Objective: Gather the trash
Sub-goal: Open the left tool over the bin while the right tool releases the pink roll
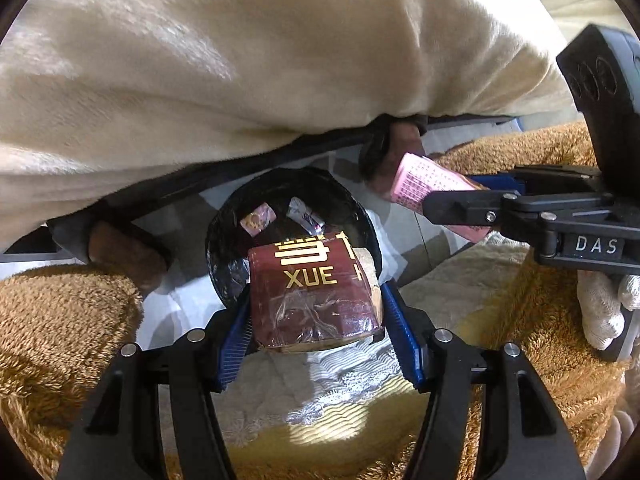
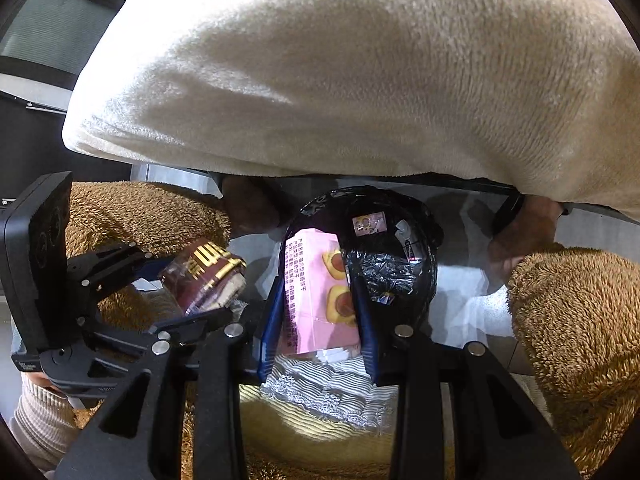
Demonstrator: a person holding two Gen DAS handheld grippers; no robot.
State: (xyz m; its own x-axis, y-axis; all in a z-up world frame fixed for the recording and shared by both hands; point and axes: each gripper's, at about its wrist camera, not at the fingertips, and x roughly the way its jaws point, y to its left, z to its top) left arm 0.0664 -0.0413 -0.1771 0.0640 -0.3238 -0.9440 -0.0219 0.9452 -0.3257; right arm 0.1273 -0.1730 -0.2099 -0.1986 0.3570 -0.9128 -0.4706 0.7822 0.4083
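The left wrist view looks down past the left claw, whose blue-padded fingers press on both sides of a dark red packet printed with gold characters and the letters XUE; it hangs just above the mouth of a black-lined trash bin standing on the floor. Inside the bin this view shows two small wrappers, a pinkish one and a silvery one. At the right edge, the right claw appears side-on, closed narrowly on a pink wrapper, with a white-gloved hand on its handle. The right wrist view gives what the first cannot: the pink wrapper face-on between the right claw pads, printed with round pastries and columns of small text, its top edge over the trash bin rim. It also shows the left claw from the side, holding the dark red packet tilted, beside the bin rather than over it. Both views share a cream fleece blanket overhead and brown plush fabric at either side
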